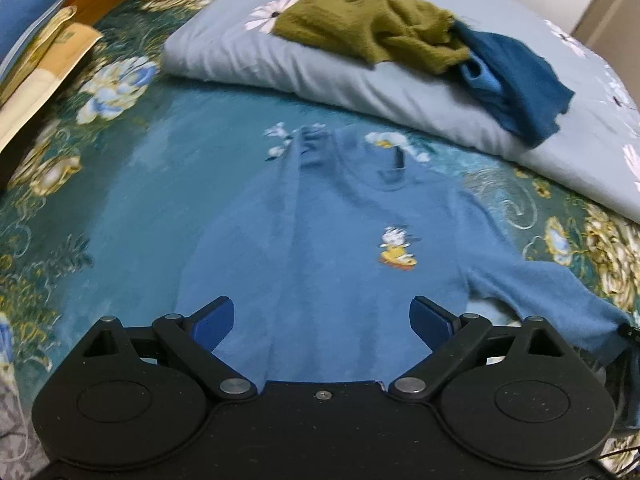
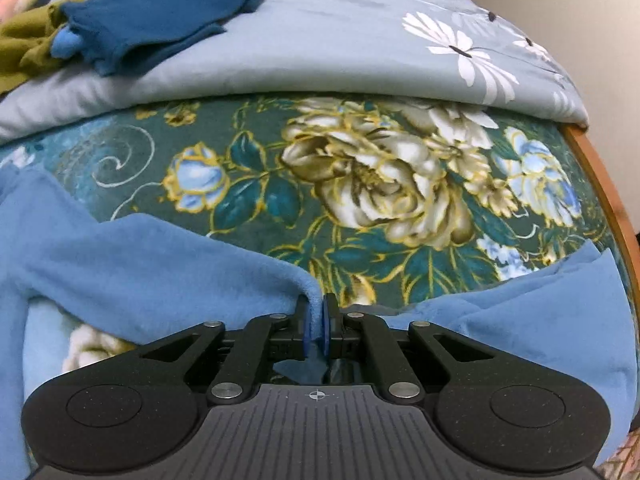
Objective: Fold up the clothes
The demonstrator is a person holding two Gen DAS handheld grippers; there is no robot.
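A light blue sweater (image 1: 320, 248) with a small cartoon duck on its chest lies on the floral bedspread (image 1: 120, 184), collar toward the pillow side. My left gripper (image 1: 322, 318) hovers open over its lower body, nothing between the blue pads. One sleeve runs out to the right; its cuff end is pinched in my right gripper (image 2: 316, 320), which is shut on the light blue sweater (image 2: 152, 264) and holds the sleeve edge lifted off the bedspread (image 2: 360, 184).
A folded grey-blue quilt (image 1: 320, 76) with white flowers lies across the far side, with an olive sweater (image 1: 372, 28) and a dark teal garment (image 1: 516, 76) heaped on it. Books or papers (image 1: 40, 60) sit at the left. A wooden bed edge (image 2: 608, 208) runs on the right.
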